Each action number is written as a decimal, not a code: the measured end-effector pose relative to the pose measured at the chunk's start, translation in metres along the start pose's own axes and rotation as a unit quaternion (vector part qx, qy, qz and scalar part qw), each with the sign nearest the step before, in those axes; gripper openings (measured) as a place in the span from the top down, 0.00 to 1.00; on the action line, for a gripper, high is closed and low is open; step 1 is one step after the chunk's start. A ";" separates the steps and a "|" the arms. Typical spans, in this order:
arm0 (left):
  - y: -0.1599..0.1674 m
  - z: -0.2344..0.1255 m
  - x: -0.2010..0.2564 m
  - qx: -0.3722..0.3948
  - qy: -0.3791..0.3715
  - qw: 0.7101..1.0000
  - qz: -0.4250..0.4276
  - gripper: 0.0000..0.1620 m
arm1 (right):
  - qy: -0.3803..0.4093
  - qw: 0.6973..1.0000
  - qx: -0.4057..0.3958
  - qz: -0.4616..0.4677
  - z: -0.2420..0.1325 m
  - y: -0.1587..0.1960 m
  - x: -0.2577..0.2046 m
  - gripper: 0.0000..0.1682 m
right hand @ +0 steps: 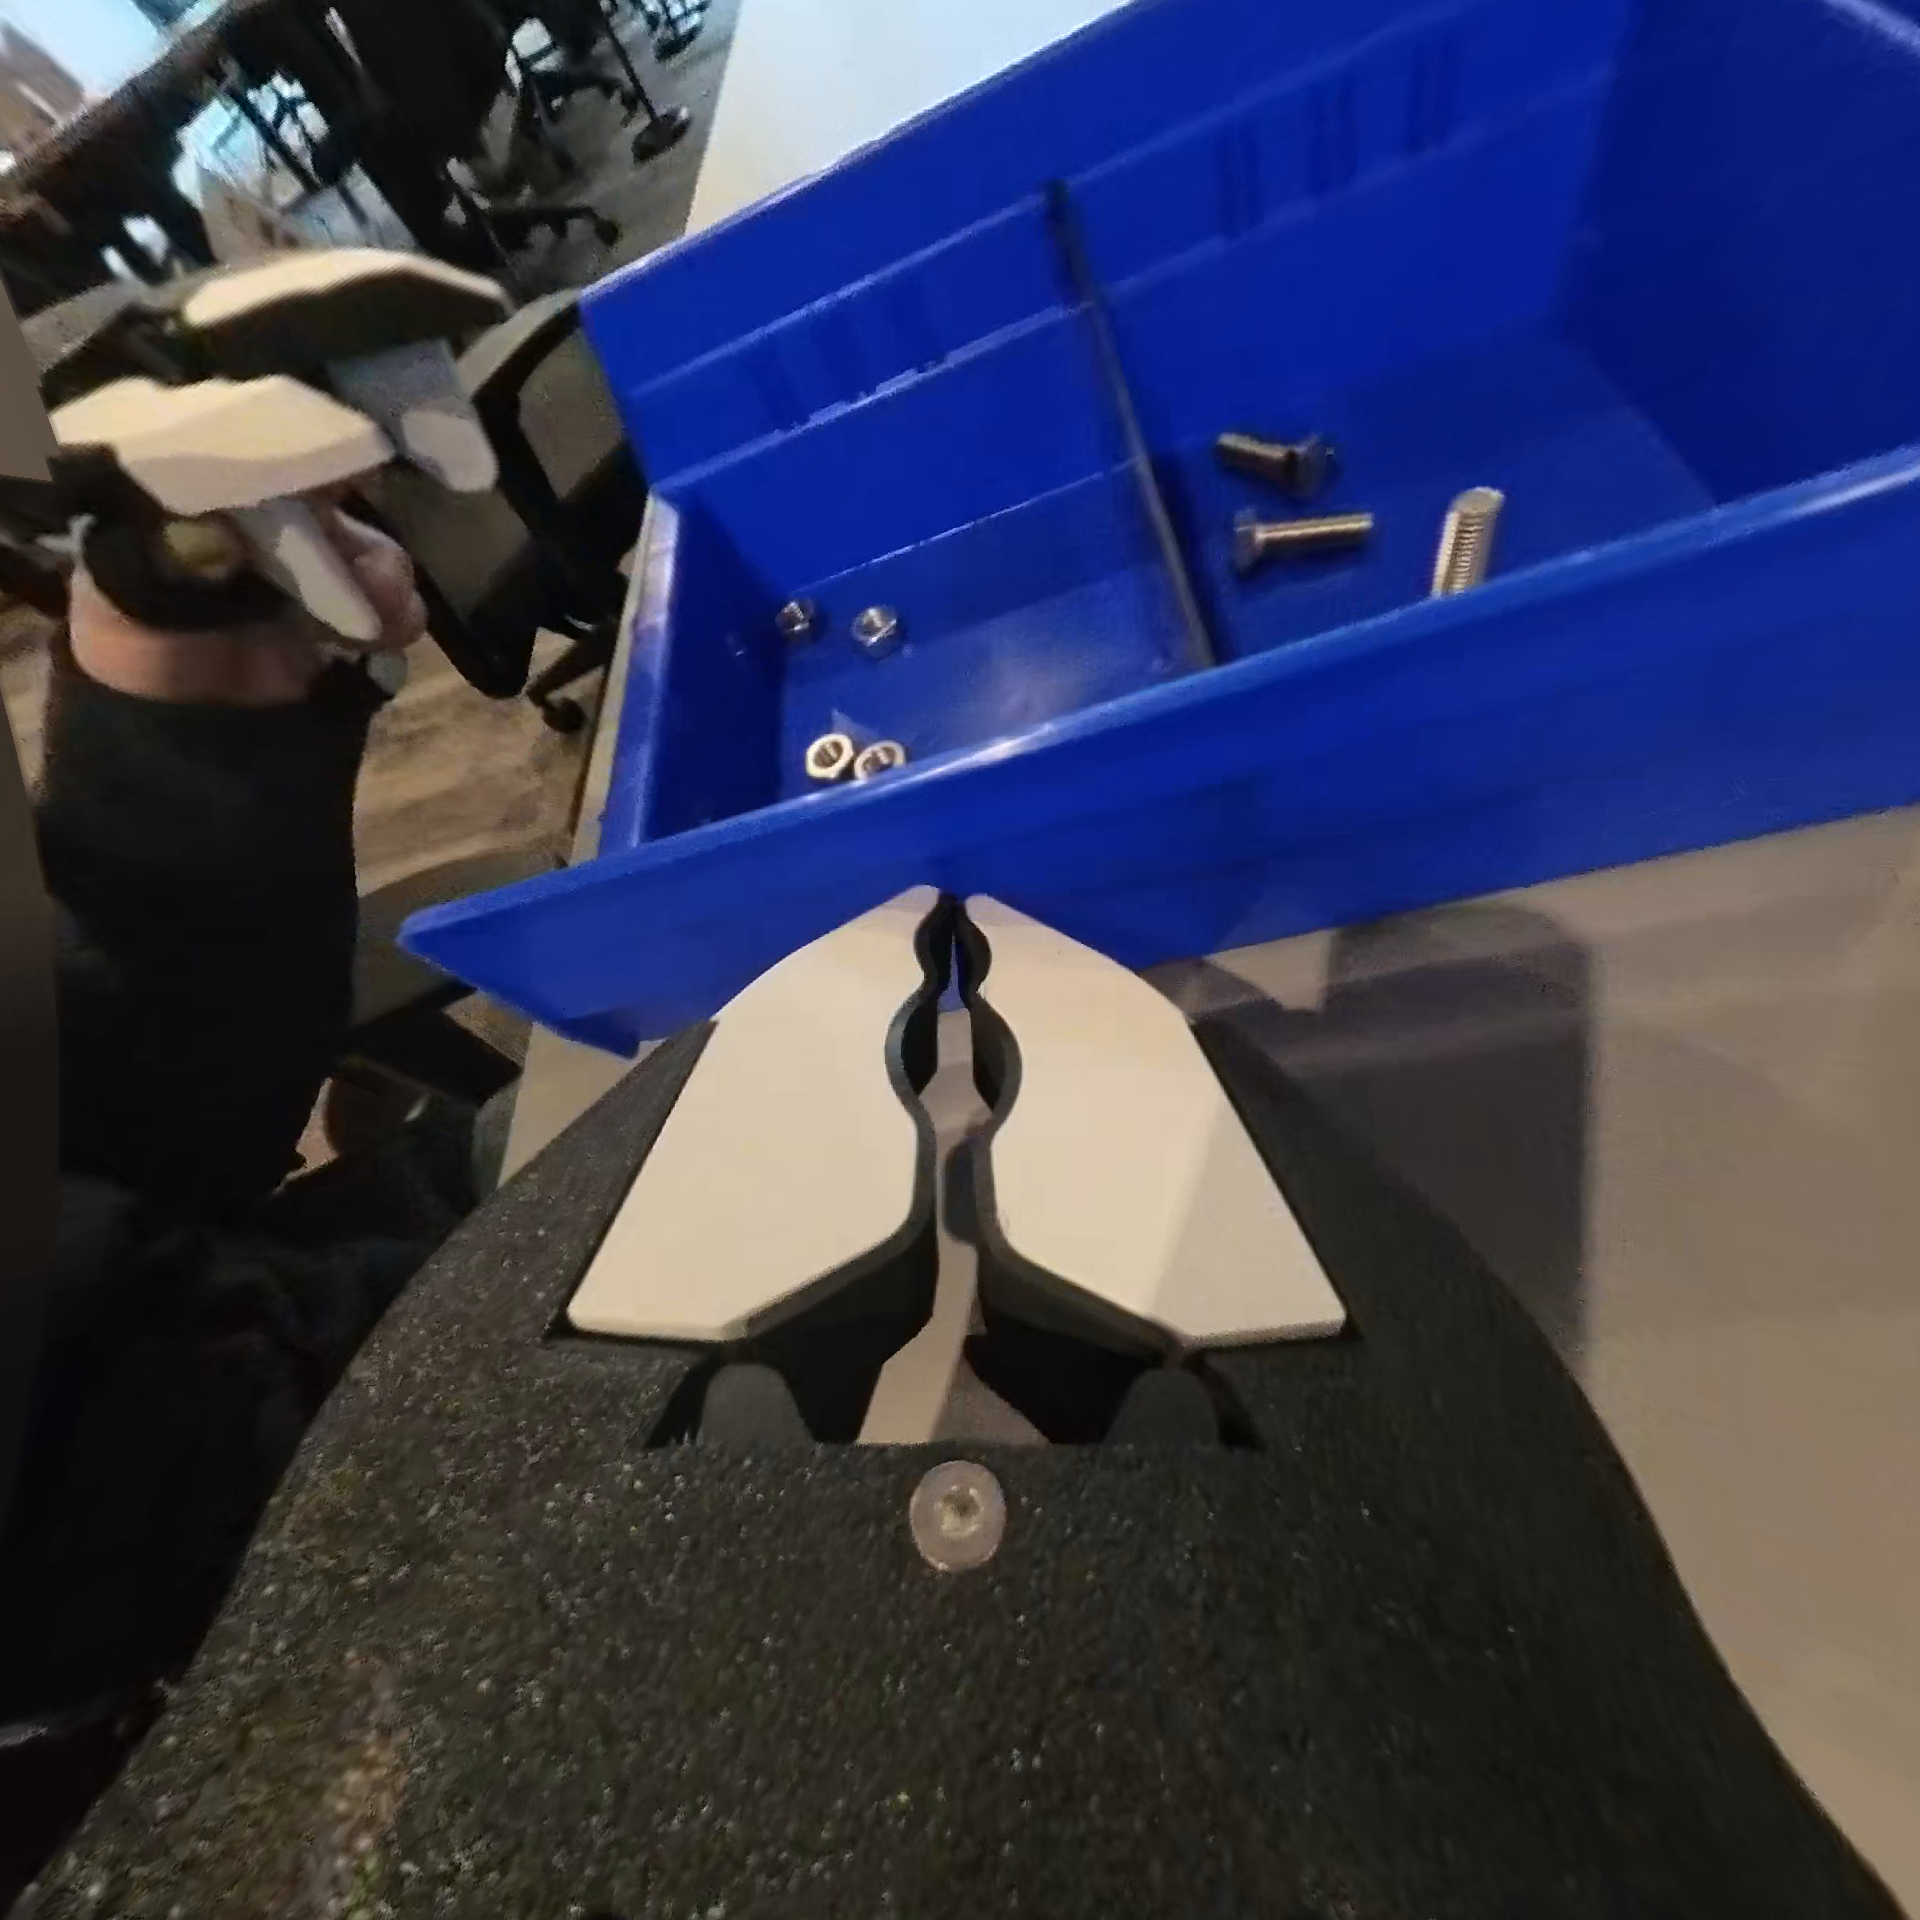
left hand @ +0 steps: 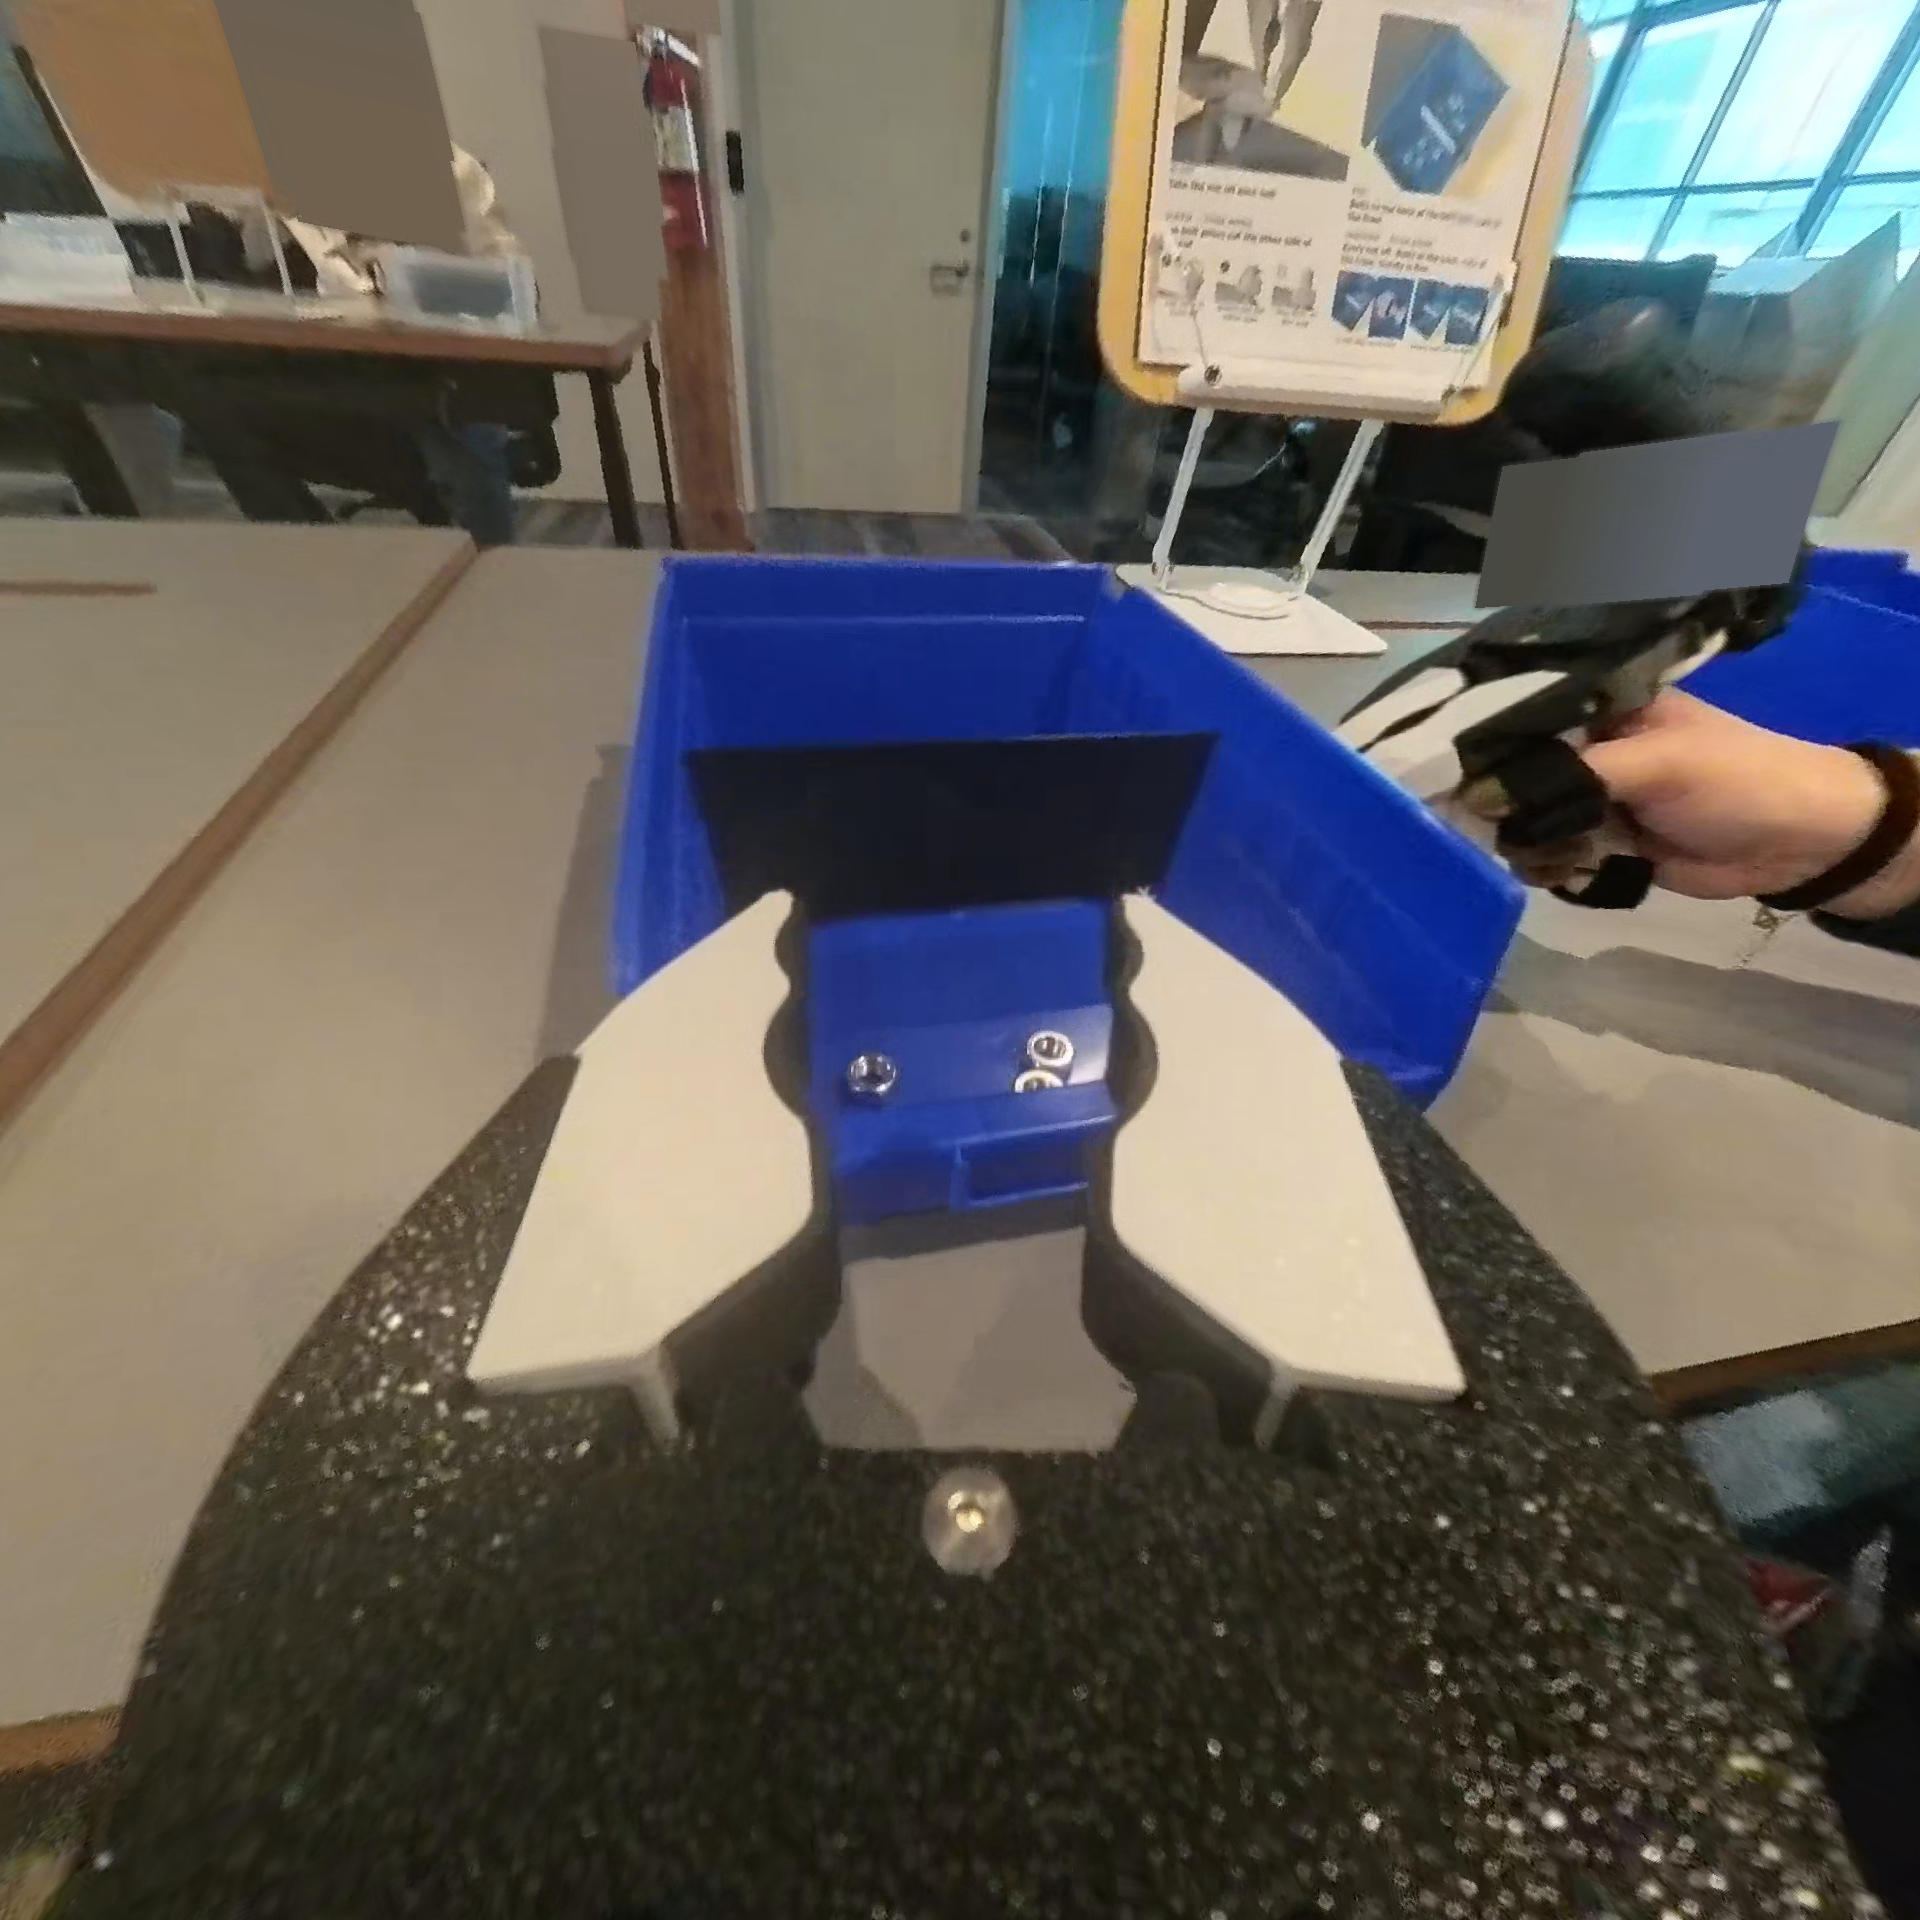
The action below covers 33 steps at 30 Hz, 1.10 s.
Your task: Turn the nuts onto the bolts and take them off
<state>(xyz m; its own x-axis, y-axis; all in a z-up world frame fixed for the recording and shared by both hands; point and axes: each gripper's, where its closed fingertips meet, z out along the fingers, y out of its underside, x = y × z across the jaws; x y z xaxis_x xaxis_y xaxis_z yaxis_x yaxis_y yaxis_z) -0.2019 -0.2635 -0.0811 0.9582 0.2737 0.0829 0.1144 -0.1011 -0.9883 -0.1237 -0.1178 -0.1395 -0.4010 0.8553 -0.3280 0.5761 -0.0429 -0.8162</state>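
Blue bin [right hand: 1351,748] on a grey table [left hand: 260,935], split by a dark divider [right hand: 1132,436] into two compartments. Four nuts [right hand: 842,696] loose on the floor of the compartment at the bin's low front end: two close to the front wall, two nearer the side wall. Three bolts [right hand: 1340,509] past the divider, all lying flat and apart from each other.

Left gripper [left hand: 956,935] level with the bin's front lip, fingers spread wide, nothing between them. Right gripper [right hand: 954,920] at the bin's outer side wall, tips pressed together just below the rim, empty. An instruction board on a stand [left hand: 1320,197] behind the bin.
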 end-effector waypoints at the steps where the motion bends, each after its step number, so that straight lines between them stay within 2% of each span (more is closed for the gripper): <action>1: 0.002 0.001 -0.001 -0.005 -0.001 1.000 -0.004 0.66 | 0.007 1.000 -0.002 -0.010 0.002 0.001 -0.002 1.00; 6: 0.003 0.000 -0.009 0.003 -0.016 1.000 -0.007 0.66 | 0.038 0.998 0.026 -0.041 0.017 -0.004 -0.004 1.00; 12: 0.001 -0.002 -0.019 0.011 -0.034 0.999 -0.011 0.67 | 0.077 0.993 0.044 -0.077 0.043 -0.029 0.009 1.00; 17: -0.003 0.000 -0.020 0.017 -0.035 0.999 -0.008 0.67 | 0.110 0.988 0.055 -0.088 0.063 -0.050 0.032 1.00; 20: -0.004 0.001 -0.018 0.015 -0.034 0.999 0.001 0.67 | 0.153 0.983 0.062 -0.084 0.060 -0.057 0.051 1.00; 28: -0.005 0.018 0.009 0.017 0.023 1.000 0.005 0.67 | 0.209 0.974 0.060 -0.068 0.063 -0.070 0.089 1.00; 33: -0.003 0.039 0.034 0.012 0.055 0.998 0.004 0.67 | 0.212 0.973 0.067 -0.056 0.075 -0.084 0.112 1.00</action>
<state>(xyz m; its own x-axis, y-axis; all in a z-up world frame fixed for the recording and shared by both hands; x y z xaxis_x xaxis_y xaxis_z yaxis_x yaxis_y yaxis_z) -0.1804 -0.2165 -0.0803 0.9821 0.1668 0.0880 0.1024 -0.0800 -0.9915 -0.2706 -0.0569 -0.1436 -0.1092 0.9936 -0.0301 0.4369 0.0208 -0.8992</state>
